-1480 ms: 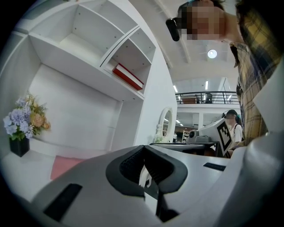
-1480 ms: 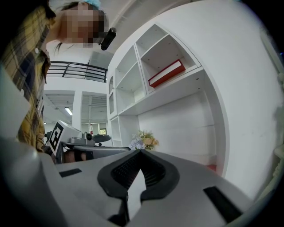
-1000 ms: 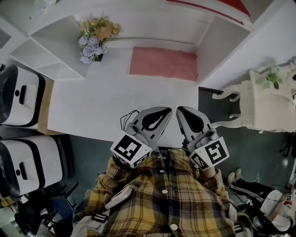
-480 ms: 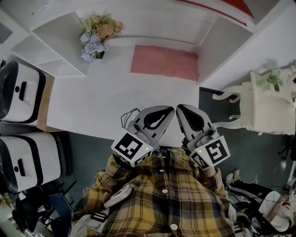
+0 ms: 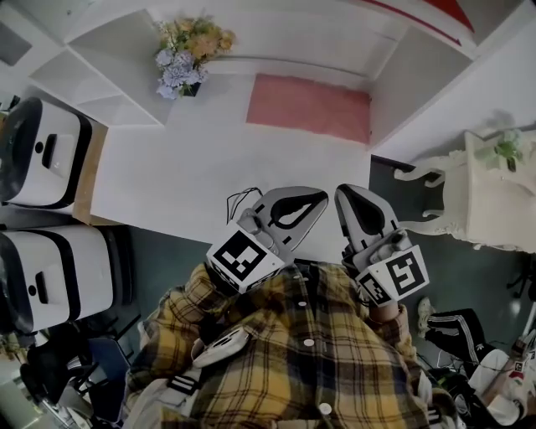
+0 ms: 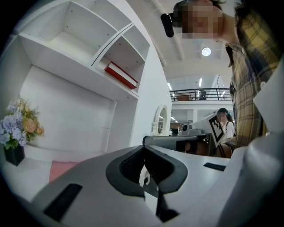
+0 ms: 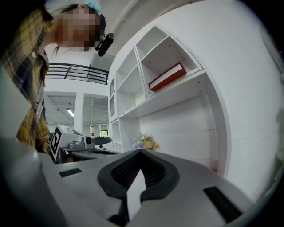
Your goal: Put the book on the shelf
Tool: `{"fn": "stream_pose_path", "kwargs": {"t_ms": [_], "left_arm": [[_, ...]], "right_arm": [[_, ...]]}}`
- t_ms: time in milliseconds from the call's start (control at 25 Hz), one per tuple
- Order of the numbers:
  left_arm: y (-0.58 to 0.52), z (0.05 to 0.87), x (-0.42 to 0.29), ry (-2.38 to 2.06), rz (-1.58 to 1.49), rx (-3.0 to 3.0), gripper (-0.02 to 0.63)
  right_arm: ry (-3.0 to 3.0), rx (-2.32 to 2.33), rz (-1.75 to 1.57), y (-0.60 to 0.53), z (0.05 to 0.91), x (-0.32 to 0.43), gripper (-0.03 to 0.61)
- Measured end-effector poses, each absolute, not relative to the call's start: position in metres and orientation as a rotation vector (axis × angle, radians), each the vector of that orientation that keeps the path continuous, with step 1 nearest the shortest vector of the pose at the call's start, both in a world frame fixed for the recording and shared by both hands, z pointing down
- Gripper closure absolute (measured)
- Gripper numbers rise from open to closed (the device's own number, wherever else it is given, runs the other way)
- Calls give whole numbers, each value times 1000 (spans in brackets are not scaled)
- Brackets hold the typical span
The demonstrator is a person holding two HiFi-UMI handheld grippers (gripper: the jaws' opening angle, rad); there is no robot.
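Red book point(image 5: 431, 10) largely cut off by the head view's top edge, lying flat in an upper shelf point(image 6: 126, 55) compartment, left tongs point(image 5: 311, 201) and right tongs point(image 5: 350, 199) both closed, empty, above the white desk point(image 5: 184, 176) front edge, handles partly behind plaid shirt point(image 5: 285, 360), pink mat point(image 5: 308, 107) and flowers point(image 5: 188, 54) at the back.

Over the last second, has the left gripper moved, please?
No. The left gripper keeps its place against the pink book and desk edge; only the camera shifted.
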State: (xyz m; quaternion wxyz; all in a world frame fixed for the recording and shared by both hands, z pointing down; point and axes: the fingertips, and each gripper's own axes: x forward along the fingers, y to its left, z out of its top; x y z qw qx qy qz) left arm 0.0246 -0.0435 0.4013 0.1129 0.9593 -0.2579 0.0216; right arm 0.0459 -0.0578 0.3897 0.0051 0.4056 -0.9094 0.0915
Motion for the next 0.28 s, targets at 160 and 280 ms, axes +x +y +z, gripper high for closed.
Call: {"fn": "stream_pose_path", "kwargs": {"t_ms": [160,280], "left_arm": [[-27,390,27,-722,98,2877,595],[-11,381,24,-690,136,2939,595]], "right_arm": [[-2846,1271,277,-42,384,46,563],[-2846,1277,270,-26,378,42,563]]}}
